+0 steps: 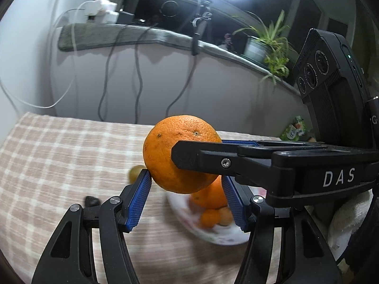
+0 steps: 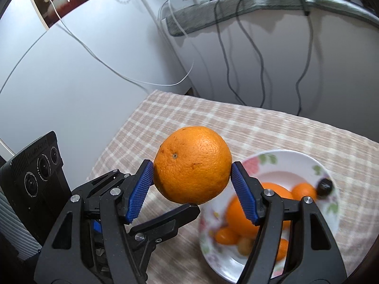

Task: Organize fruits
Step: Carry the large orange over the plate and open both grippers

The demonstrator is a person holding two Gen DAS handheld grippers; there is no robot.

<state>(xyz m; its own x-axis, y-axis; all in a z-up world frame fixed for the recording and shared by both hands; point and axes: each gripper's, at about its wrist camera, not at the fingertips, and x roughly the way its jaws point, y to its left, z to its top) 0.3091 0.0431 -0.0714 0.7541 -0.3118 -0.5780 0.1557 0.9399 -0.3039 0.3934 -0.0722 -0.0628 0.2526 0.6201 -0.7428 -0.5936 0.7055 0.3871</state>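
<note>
A large orange [image 1: 165,151] [image 2: 191,165] is held in the air above the checked tablecloth. My right gripper [image 2: 191,177] is shut on it, blue pads pressing both sides; it enters the left wrist view from the right [image 1: 203,158]. My left gripper [image 1: 187,189] is open, its left pad touching the orange from below, its fingers [image 2: 165,222] under the orange in the right wrist view. A white flowered bowl [image 2: 279,158] [image 1: 227,236] below holds another orange [image 2: 244,217], several small orange fruits and a dark fruit [image 2: 324,185].
A small yellow-green fruit [image 1: 133,172] and a dark fruit [image 1: 91,200] lie on the cloth [image 1: 59,156] left of the bowl. Cables hang down the wall behind the table. A windowsill holds a plant [image 1: 267,42] and chargers.
</note>
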